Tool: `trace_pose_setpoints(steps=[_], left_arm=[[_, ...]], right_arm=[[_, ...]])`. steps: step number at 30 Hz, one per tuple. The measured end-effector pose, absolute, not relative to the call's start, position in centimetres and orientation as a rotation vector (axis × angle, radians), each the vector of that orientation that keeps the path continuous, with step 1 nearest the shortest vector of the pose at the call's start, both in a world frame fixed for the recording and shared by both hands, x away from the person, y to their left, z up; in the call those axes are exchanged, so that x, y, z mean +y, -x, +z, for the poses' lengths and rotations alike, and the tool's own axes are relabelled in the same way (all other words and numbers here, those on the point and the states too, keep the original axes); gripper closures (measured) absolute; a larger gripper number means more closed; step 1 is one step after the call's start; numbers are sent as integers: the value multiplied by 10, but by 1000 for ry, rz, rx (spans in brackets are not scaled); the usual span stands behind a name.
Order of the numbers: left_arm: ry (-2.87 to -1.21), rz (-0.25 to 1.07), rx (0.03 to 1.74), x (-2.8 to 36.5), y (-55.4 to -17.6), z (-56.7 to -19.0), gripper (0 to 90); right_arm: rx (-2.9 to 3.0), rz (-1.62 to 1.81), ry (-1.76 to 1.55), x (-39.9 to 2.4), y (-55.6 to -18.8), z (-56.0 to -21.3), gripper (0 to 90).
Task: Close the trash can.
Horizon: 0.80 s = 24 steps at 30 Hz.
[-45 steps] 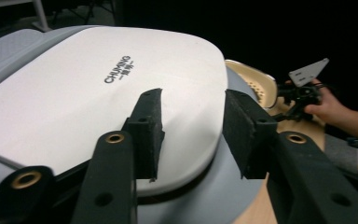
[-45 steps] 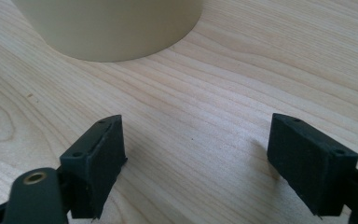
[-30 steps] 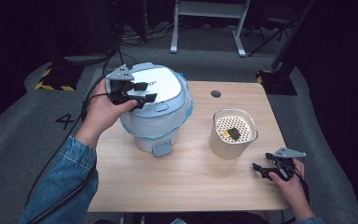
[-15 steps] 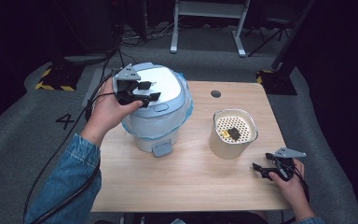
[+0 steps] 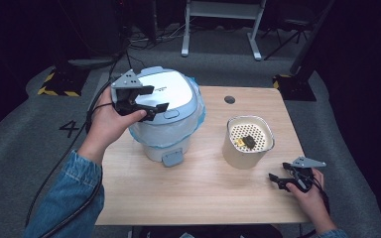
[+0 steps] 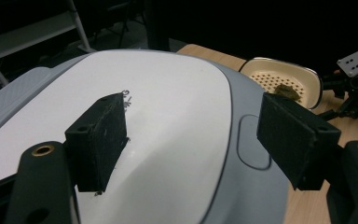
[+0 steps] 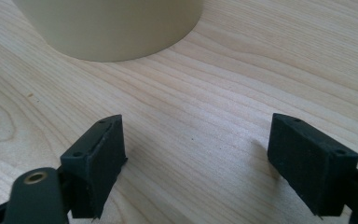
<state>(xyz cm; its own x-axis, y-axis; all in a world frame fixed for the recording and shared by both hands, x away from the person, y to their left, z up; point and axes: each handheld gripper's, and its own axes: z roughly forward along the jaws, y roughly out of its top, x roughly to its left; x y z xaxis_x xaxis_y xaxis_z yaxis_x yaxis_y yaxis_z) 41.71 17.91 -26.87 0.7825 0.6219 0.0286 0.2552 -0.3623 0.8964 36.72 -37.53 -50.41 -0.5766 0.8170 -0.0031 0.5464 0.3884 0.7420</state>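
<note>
Your left gripper [image 5: 144, 102] hovers over the rice cooker [image 5: 166, 116] lid at the tabletop's [image 5: 203, 193] far left, jaws just opened wide, nothing between. Your right gripper [image 5: 284, 179] rests near right, wide, empty.

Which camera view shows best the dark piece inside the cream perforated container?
The high view: it looks straight down on the dark piece in the cream container. The left gripper view shows it far off and small. The right gripper view gives just the container's outer wall.
</note>
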Motion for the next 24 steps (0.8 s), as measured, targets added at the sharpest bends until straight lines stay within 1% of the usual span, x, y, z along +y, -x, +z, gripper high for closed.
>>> trace_pose_setpoints(steps=[4,12,15,18,24], left_arm=[[-1985,488,666,189,-394,-270,249],[-1952,502,696,206,-364,-277,251],[-1960,526,725,216,-353,-287,250],[-1957,526,748,220,-349,-293,247],[-1940,509,806,227,-338,-320,240]], right_arm=[[2284,1012,-1182,-375,-367,-504,193],[2284,1012,-1182,-375,-367,-504,193],[2283,1011,-1182,-375,-367,-504,192],[2283,1011,-1182,-375,-367,-504,192],[2283,1011,-1182,-375,-367,-504,192]])
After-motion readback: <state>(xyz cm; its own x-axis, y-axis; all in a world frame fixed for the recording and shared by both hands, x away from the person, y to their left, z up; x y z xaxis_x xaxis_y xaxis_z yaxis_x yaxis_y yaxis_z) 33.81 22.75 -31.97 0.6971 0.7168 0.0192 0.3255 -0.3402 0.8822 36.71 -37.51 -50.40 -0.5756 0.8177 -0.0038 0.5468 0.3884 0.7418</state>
